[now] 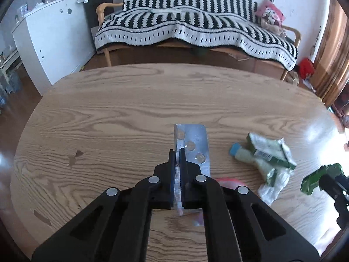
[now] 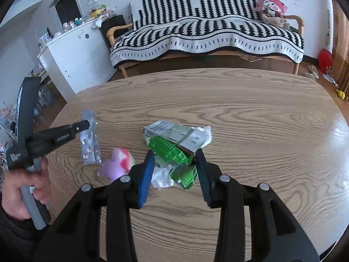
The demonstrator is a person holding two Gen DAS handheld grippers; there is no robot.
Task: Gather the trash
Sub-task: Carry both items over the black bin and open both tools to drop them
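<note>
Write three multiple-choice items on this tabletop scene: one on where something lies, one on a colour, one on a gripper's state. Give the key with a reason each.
1. Where does the pink and purple wrapper lie?
A. between the blister pack and the green carton
B. on the sofa
C. on the white cabinet

2. What colour is the cap of the small bottle beside the cartons?
A. red
B. blue
C. black

3. How does the left gripper stand?
A. wide open above the wooden table
B. shut on the blister pack
C. shut on a carton

Key: 1 A, the right wrist view shows the wrapper on the table with the pack to its left and the carton to its right. 2 B, the left wrist view shows a light blue cap. 3 B, its fingers pinch the silver pack's edge.
</note>
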